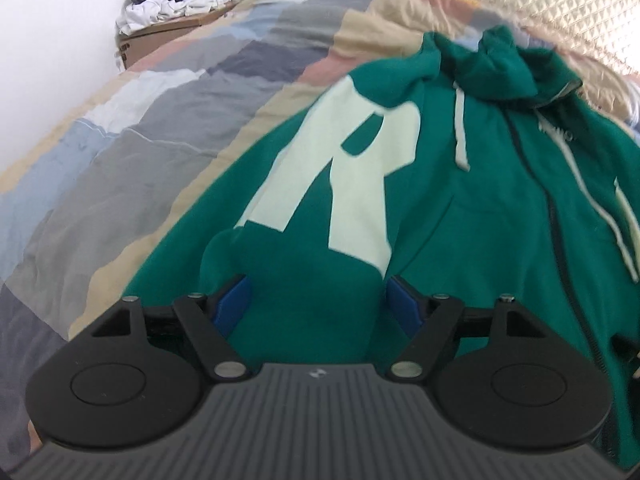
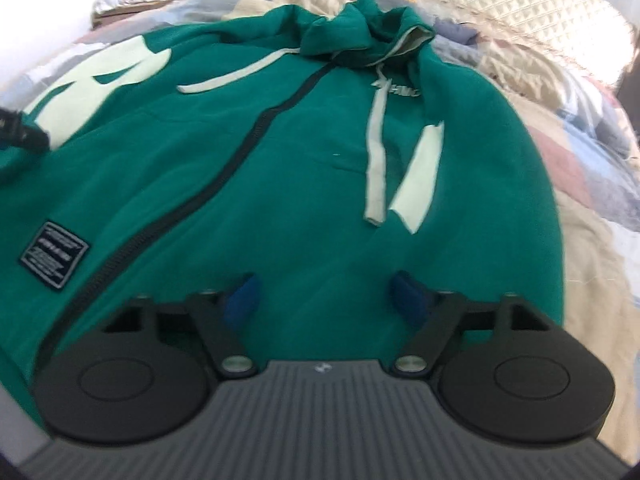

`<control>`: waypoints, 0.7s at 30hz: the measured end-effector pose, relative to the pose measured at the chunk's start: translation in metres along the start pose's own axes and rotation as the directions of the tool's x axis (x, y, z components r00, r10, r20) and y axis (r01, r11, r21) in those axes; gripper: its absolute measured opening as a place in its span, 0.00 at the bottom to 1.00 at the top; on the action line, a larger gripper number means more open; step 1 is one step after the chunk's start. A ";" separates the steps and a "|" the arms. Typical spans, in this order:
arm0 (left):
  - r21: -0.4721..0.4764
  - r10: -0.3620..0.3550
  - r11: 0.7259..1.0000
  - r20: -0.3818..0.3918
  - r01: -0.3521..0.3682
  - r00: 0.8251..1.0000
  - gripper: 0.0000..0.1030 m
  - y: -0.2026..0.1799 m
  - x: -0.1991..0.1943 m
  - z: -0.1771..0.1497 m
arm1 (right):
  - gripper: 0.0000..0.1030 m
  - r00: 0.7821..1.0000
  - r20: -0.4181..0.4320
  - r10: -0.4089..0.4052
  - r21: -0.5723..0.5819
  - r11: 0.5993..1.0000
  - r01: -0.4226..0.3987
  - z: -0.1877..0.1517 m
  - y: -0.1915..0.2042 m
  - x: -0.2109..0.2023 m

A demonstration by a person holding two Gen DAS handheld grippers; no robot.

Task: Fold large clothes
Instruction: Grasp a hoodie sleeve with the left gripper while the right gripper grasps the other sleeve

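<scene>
black hand-held gripper point(image 1: 319, 304), blue fingertip pads point(image 1: 234, 303), ribbed grey body.

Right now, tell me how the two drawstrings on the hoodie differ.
In the right wrist view, the left drawstring runs sideways across the chest toward the big letter; the right drawstring runs straight down the front. The left one lies beyond the zipper on the letter's side; the right one lies beside a pale patch. Both are flat, cream cords coming from the bunched hood of the hoodie.
</scene>
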State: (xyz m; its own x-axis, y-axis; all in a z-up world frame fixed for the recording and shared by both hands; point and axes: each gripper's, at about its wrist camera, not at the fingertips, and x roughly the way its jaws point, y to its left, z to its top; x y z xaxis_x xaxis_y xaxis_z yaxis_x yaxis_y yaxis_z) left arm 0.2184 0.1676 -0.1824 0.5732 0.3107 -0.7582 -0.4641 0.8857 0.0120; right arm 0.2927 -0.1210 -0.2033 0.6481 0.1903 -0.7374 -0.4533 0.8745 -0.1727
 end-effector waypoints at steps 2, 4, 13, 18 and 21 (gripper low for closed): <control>0.026 0.025 0.999 -0.010 -0.025 1.000 0.61 -0.003 0.008 -0.001 | 0.30 1.000 -0.004 -0.029 0.007 1.000 0.029 0.000 -0.007 0.000; 0.041 0.040 0.998 -0.019 -0.039 0.999 0.52 -0.003 0.014 -0.003 | 0.24 1.000 -0.005 -0.021 0.031 0.999 0.021 -0.001 -0.014 -0.001; -0.057 0.081 0.995 0.077 -0.077 0.994 0.07 0.024 0.003 0.018 | 0.07 0.993 0.077 -0.093 0.165 0.983 0.079 0.005 -0.054 -0.029; -0.145 0.151 0.982 0.194 -0.123 0.969 0.06 0.048 -0.012 0.042 | 0.07 0.978 0.146 -0.150 0.269 0.957 0.107 0.022 -0.103 -0.050; -0.203 0.204 0.967 0.252 -0.155 0.946 0.06 0.065 -0.014 0.062 | 0.07 0.960 0.167 -0.224 0.313 0.936 0.164 0.034 -0.135 -0.057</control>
State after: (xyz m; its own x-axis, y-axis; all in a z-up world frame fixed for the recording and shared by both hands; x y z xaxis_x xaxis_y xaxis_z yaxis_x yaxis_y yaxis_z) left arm 0.2221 0.2420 -0.1311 0.6175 0.5616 -0.5508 -0.6746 0.7382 -0.0036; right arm 0.3377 -0.2345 -0.1162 0.8260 0.0615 -0.5604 -0.1265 0.9889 -0.0780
